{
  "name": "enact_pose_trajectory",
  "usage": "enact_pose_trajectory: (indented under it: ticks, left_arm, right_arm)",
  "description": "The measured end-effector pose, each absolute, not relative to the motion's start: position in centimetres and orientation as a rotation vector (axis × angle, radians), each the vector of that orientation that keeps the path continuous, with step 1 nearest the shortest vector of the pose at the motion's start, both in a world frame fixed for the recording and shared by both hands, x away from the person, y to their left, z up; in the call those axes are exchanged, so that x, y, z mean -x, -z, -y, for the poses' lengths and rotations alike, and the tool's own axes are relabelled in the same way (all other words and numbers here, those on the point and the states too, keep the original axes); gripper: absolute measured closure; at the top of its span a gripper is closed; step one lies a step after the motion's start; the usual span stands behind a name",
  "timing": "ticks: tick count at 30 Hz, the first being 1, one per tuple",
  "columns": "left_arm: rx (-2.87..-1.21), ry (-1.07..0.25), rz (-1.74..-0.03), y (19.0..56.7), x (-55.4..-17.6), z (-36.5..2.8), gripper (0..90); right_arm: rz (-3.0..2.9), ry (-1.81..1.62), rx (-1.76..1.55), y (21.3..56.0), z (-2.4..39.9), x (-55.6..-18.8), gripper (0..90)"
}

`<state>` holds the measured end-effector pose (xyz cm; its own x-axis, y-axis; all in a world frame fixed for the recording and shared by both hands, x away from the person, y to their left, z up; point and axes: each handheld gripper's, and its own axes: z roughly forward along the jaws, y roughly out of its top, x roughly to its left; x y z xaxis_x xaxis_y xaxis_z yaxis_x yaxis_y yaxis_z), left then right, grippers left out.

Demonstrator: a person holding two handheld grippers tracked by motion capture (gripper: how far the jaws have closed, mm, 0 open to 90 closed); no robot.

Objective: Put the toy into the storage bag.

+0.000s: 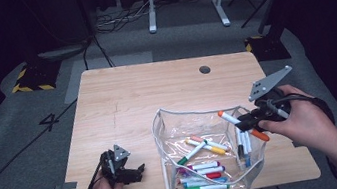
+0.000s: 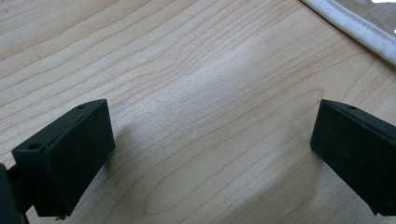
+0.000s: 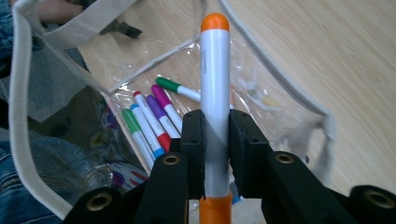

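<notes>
A clear plastic pouch (image 1: 163, 140) with a white trimmed rim stands open on the wooden table (image 1: 122, 101), holding several coloured markers (image 1: 203, 170). My right gripper (image 1: 250, 121) is shut on a white marker with orange ends (image 1: 242, 125), held above the pouch's right rim. In the right gripper view that orange marker (image 3: 215, 88) runs upward between the pads (image 3: 194, 149), with the pouch (image 3: 299, 98) and its markers (image 3: 149, 121) below. My left gripper (image 1: 135, 172) rests on the table near the front left, jaws wide apart over bare wood (image 2: 210, 116), nothing between them.
A round cable hole (image 1: 204, 69) sits near the table's far edge. The pouch's white trim (image 2: 355, 32) crosses the top right corner of the left gripper view. Beyond the table are grey floor, cables and a white desk frame (image 1: 188, 0).
</notes>
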<state>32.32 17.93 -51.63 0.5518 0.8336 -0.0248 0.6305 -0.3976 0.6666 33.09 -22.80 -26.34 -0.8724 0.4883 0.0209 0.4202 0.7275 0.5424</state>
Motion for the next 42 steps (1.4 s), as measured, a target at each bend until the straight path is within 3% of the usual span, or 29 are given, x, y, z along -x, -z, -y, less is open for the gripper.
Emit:
enact_pose_trajectory:
  ticks: [16,42]
  left_arm:
    - [-2.158,-0.417,-1.171,51.6,-32.3,-17.9,0.0]
    - [-2.158,-0.418,-1.172,51.6,-32.3,-17.9,0.0]
  right_arm:
    - [-3.007,-0.695,-0.512,28.9,16.3,-32.1,77.1]
    - [-3.183,-0.423,-0.328,35.2,11.4,-31.2,77.1]
